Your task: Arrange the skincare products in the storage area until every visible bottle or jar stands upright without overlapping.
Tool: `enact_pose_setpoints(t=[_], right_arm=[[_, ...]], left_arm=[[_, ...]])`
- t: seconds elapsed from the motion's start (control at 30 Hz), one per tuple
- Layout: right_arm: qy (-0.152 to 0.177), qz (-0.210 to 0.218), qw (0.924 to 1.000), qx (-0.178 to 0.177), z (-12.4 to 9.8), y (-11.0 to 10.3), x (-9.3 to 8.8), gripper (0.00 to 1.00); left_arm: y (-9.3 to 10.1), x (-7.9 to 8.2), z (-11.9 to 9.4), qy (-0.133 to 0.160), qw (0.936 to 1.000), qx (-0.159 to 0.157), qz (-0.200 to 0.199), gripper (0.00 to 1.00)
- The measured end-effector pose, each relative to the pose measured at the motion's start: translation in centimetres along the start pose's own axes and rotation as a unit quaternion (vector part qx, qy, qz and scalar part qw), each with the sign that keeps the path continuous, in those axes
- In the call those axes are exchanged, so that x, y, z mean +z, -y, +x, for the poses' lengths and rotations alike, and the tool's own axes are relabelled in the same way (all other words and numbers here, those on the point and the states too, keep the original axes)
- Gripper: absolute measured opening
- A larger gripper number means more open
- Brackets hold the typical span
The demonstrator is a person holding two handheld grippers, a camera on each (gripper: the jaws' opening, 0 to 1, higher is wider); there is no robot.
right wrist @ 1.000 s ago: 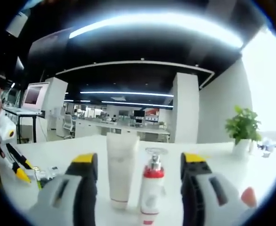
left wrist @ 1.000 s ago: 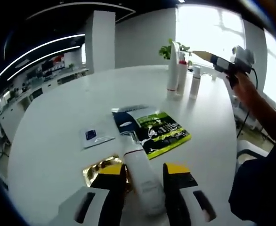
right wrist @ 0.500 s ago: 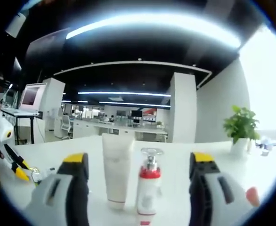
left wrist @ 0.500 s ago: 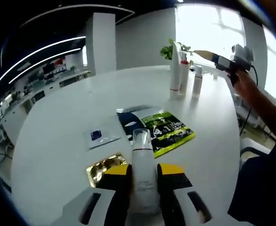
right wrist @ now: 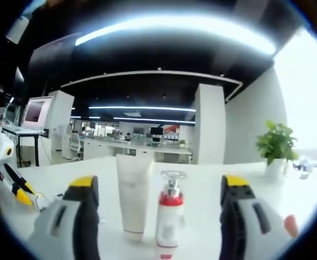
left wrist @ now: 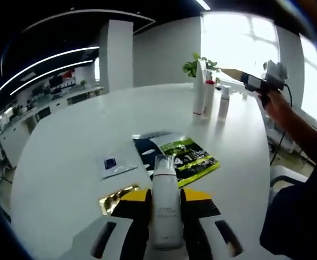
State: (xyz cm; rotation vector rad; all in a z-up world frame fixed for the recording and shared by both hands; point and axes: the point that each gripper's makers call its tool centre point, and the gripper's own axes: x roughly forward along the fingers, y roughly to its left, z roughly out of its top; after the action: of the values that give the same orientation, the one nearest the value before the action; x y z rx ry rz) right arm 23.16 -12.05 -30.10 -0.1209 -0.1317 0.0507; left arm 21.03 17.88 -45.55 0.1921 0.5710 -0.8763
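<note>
White bottle [left wrist: 165, 208] clamped in left gripper [left wrist: 165, 203]; right gripper [right wrist: 161, 203] spread wide.

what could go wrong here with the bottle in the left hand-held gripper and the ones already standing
The white bottle is clamped in the left hand-held gripper; setting it down near the upright group could knock those narrow bottles over. In the right gripper view, the open right hand-held gripper brackets the white tube and red-collared pump bottle, so a sideways sweep might topple them.

Open-plan office: desk rows [left wrist: 50, 100], monitor [right wrist: 38, 110], ceiling light strips [right wrist: 142, 107].
</note>
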Motion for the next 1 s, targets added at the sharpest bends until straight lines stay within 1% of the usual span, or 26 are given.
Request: enact_pose_setpoints(t=[0.1, 0.17, 0.23, 0.33, 0.47, 0.53, 0.63, 0.7, 0.73, 0.8, 0.83, 0.87, 0.9, 1.0], right_arm=[[0.0, -0.001, 1.0, 0.005, 0.0, -0.3, 0.1, 0.93], [-0.005, -0.001, 0.9996, 0.029, 0.1, -1.3, 0.0, 0.9], [-0.008, -0.011, 0.9987, 0.049, 0.2, -2.4, 0.1, 0.91], [-0.015, -0.036, 0.9955, 0.086, 0.4, -4.4, 0.2, 0.91], [-0.002, -0.077, 0.9908, 0.111, 0.5, -6.4, 1.2, 0.98], [0.006, -0.093, 0.9864, 0.135, 0.5, -7.7, 1.7, 0.99], [0.005, -0.103, 0.9815, 0.162, 0.4, -9.1, 2.1, 0.99], [0.007, -0.105, 0.9751, 0.195, 0.1, -10.4, 2.3, 0.99], [0.001, -0.108, 0.9734, 0.202, 0.1, -10.7, 2.2, 1.0], [-0.005, -0.127, 0.9654, 0.228, -0.2, -11.8, 2.1, 1.0], [-0.009, -0.135, 0.9639, 0.23, -0.3, -11.9, 1.9, 1.0], [-0.016, -0.148, 0.9604, 0.236, -0.4, -12.4, 1.7, 1.0], [-0.017, -0.152, 0.9571, 0.246, -0.5, -12.9, 1.7, 1.0], [-0.023, -0.16, 0.9509, 0.264, -0.7, -14.0, 1.4, 1.0]], left_arm=[[0.1, -0.1, 0.1, -0.002, 1.0, -0.003, -0.001, 0.21], [0.2, -0.3, 0.3, -0.006, 1.0, -0.004, 0.001, 0.21], [0.2, -0.3, 0.3, -0.007, 1.0, -0.003, 0.002, 0.21], [0.2, -0.3, 0.3, -0.008, 1.0, -0.003, 0.003, 0.21], [0.2, -0.4, 0.2, -0.008, 0.9999, -0.004, 0.004, 0.21], [0.2, -0.4, 0.2, -0.008, 0.9999, -0.003, 0.005, 0.21], [0.1, -0.4, 0.1, -0.008, 0.9999, -0.004, 0.005, 0.21], [0.1, -0.4, 0.1, -0.009, 0.9999, -0.004, 0.006, 0.21], [0.1, -0.4, 0.1, -0.009, 0.9999, -0.004, 0.006, 0.21], [0.1, -0.5, 0.1, -0.009, 0.9999, -0.004, 0.006, 0.21], [0.1, -0.5, 0.1, -0.009, 0.9999, -0.004, 0.006, 0.21], [0.1, -0.5, 0.1, -0.009, 0.9999, -0.004, 0.006, 0.21], [0.1, -0.5, 0.1, -0.01, 0.9999, -0.005, 0.006, 0.21], [0.1, -0.5, 0.1, -0.011, 0.9999, -0.006, 0.007, 0.21]])
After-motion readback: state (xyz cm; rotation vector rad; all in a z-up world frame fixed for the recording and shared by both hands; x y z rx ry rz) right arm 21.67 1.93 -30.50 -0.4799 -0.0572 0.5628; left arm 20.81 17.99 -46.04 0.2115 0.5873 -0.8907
